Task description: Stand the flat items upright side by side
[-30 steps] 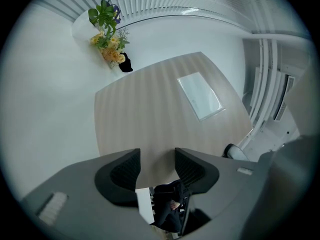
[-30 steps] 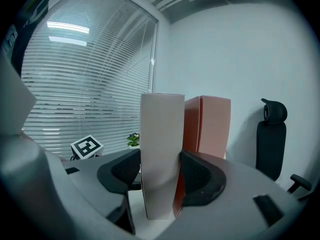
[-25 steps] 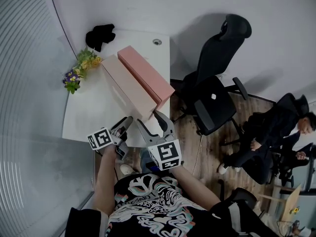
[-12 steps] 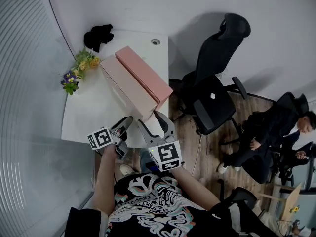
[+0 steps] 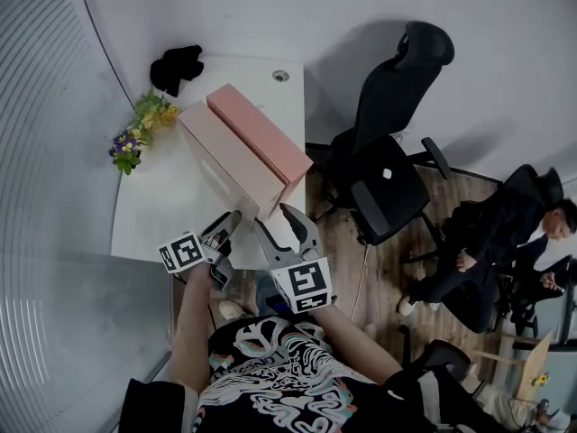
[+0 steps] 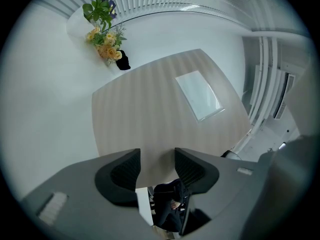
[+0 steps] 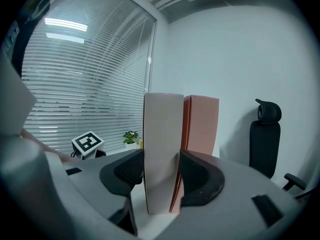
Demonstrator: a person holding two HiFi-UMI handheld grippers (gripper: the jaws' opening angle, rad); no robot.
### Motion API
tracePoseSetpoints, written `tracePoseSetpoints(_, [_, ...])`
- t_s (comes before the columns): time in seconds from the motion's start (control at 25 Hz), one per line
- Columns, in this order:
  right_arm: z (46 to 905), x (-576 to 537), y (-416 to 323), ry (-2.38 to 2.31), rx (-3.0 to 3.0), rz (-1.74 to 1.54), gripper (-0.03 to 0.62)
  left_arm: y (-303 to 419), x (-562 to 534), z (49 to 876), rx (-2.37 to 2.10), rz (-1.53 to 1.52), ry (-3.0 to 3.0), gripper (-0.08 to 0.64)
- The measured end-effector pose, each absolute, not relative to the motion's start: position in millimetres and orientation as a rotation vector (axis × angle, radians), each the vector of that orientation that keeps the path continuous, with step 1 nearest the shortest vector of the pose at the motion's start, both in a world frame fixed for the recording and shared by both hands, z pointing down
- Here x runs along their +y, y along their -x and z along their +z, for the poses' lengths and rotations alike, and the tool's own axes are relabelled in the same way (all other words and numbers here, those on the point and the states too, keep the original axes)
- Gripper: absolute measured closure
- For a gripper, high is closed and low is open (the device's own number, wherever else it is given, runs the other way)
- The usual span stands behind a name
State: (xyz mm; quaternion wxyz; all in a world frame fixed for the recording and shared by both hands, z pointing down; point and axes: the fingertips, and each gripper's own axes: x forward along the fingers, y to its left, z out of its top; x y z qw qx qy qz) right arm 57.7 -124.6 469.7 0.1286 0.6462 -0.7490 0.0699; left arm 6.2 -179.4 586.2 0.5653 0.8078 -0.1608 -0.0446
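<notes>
Two flat boxes stand upright side by side on the white table (image 5: 153, 215): a beige box (image 5: 230, 165) and, touching it on the right, a pink box (image 5: 261, 138). My right gripper (image 5: 270, 216) is at their near end. Its jaws have just been closing, with the beige box's (image 7: 162, 134) near end between them. The left pad lies along the box and a thin sliver shows at the right pad, so this gripper (image 7: 161, 169) reads as open. The pink box (image 7: 202, 124) stands just right of it. My left gripper (image 6: 157, 159) is open and empty, facing the beige box's broad side (image 6: 150, 109).
A small bunch of flowers (image 5: 144, 124) and a black object (image 5: 178, 64) sit at the table's far left. A black office chair (image 5: 397, 142) stands off the table's right edge. A seated person (image 5: 505, 233) is farther right. The table's front edge runs under both grippers.
The right gripper's fingers stand a little closer together around the beige box's end. Both hands and both boxes stay where they were.
</notes>
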Motion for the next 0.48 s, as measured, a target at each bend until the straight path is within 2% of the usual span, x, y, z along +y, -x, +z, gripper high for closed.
tracePoseSetpoints(0.16, [471,-121,-58,-1.883,-2.175,0.207,0.388,-2,-180,581,-0.388,-0.115,-1.926,0.362])
tracePoseSetpoints(0.48, [465,-112,-68,-1.967,-2.134,0.201,0.455,20,-178,543,-0.503,-0.095,-2.156,0.376])
